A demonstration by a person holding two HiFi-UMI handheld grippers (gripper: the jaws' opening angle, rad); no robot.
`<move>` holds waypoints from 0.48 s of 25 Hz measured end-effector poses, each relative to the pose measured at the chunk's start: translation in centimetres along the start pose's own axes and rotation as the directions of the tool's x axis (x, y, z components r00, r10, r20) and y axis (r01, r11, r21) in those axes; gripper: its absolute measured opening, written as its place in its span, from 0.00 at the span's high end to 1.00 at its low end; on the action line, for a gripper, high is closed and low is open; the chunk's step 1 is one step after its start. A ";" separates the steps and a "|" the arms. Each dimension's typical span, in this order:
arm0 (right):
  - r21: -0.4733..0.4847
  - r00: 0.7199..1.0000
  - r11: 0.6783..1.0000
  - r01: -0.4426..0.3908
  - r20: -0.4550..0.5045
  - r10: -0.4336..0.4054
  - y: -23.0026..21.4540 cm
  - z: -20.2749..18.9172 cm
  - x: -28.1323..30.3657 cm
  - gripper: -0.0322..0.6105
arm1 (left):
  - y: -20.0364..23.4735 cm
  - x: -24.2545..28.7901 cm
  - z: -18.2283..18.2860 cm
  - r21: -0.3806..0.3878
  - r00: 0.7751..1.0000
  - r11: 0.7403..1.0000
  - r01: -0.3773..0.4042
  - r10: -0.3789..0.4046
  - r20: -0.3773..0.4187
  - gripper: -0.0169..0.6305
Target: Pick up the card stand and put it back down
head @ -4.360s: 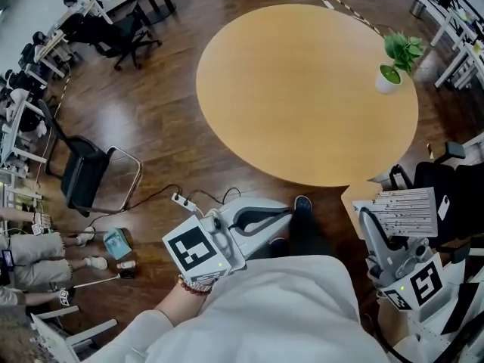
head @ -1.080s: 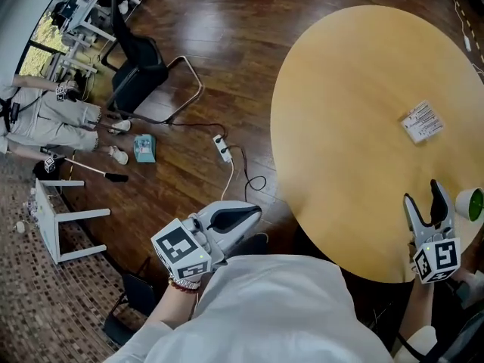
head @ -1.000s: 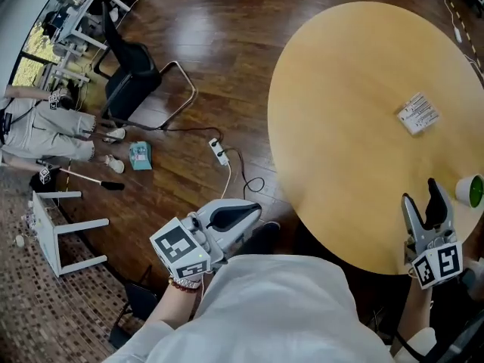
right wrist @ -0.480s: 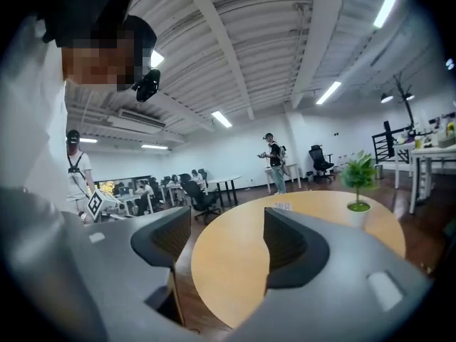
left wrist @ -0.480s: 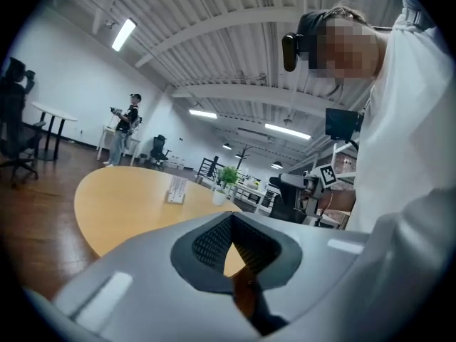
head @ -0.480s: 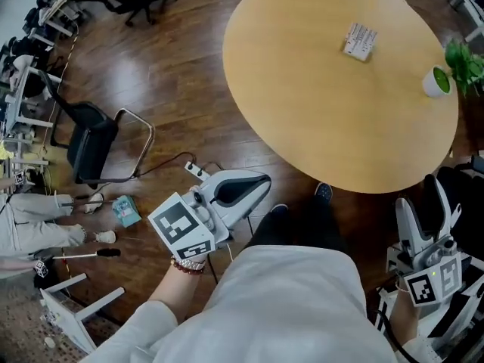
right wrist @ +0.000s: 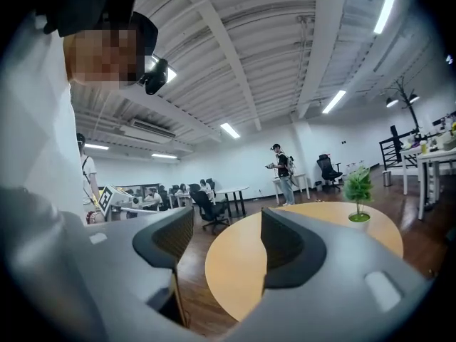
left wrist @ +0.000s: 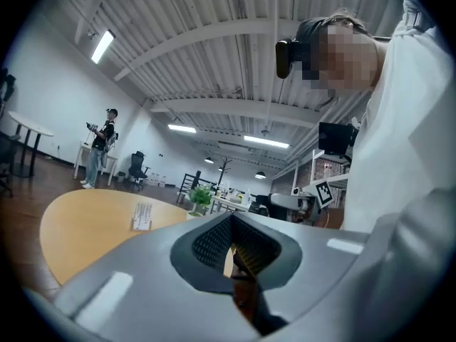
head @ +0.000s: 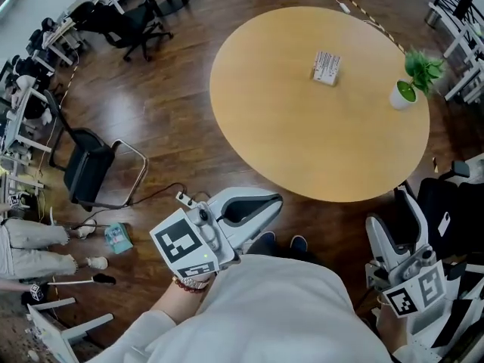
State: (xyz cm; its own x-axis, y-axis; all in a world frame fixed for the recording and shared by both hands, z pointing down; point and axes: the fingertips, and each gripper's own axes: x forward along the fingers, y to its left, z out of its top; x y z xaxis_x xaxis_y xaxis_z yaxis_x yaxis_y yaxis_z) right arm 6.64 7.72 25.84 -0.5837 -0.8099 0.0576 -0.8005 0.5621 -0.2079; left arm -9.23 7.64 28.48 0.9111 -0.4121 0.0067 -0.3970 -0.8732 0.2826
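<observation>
The card stand, a small white printed card holder, stands on the far half of the round wooden table. It shows small in the left gripper view. My left gripper hovers off the table's near edge over the floor, shut and empty. My right gripper is held off the table's near right edge. It is open, its jaws have just been closing a little, and nothing is between them. Both are far from the stand.
A potted plant stands at the table's right rim. A black chair and a power strip are on the wood floor at left, and a dark chair is close beside my right gripper. People and desks are far off.
The view has swung, so the table now lies ahead with the card stand farther off. My right gripper has left the table's edge and now hangs off it. The left gripper rose slightly.
</observation>
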 end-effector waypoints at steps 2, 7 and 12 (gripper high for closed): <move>-0.037 1.000 0.999 -0.015 0.010 0.016 0.1 0.2 -1.2 0.50 | -1.9 1.3 1.0 -0.005 0.999 0.999 0.032 -0.032 0.039 0.98; -0.076 0.998 0.996 -0.050 0.021 0.052 1.8 -1.6 -3.9 0.51 | -6.5 3.5 0.5 0.062 0.995 0.993 0.098 -0.099 0.007 0.98; -0.142 0.990 0.981 -0.128 0.047 0.136 4.5 1.4 -4.1 0.52 | -9.4 3.8 0.1 0.146 0.990 0.981 0.130 -0.120 -0.072 0.98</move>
